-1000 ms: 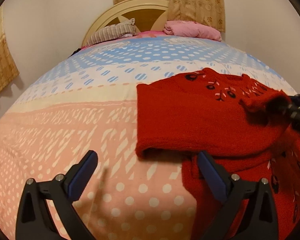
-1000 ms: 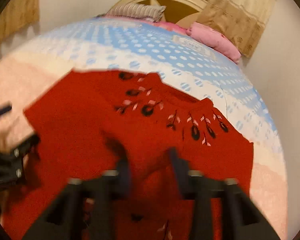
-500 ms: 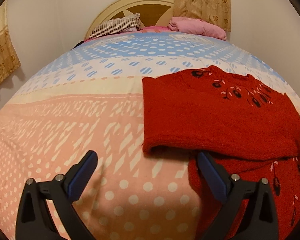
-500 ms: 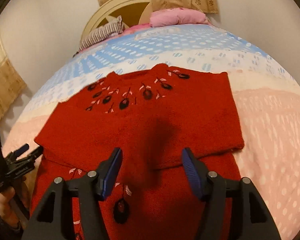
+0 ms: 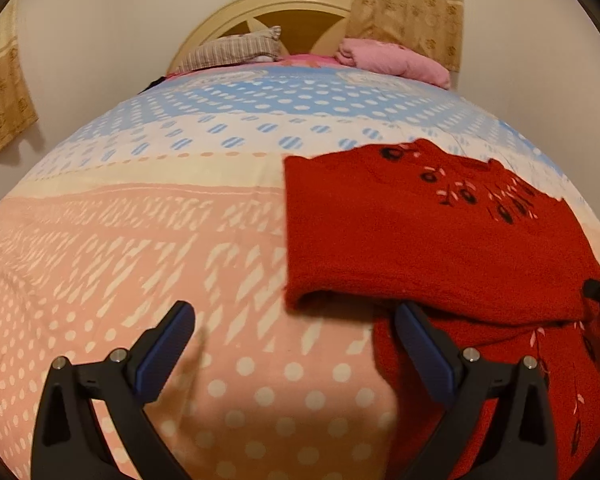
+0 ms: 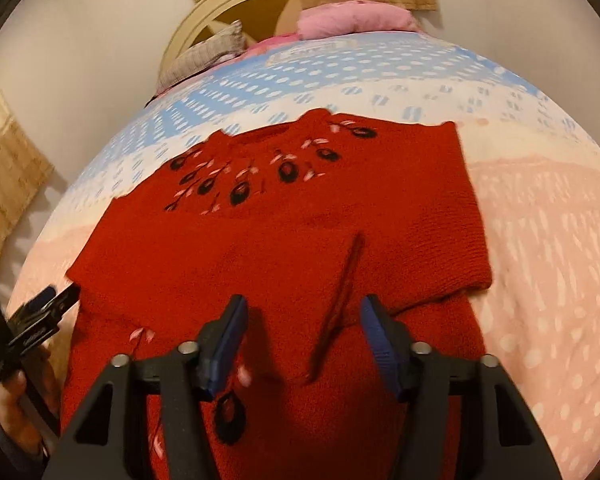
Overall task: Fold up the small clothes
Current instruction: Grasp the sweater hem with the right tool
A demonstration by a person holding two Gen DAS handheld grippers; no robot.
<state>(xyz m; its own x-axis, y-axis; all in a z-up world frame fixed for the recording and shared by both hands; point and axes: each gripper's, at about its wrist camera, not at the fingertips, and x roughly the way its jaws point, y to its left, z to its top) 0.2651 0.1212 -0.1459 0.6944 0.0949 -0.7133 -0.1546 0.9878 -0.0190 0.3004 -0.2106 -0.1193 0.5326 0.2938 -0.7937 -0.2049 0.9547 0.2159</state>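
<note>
**Folding a red sweater on the bed**

Covering the bed is a dotted pink, cream and blue bedspread. The red sweater lies flat on it, sleeves folded across its body. The right gripper hovers over the sweater's lower half, its jaws just narrowed to half open, nothing between them. The left gripper stands wide open, empty, at the sweater's edge.
</note>
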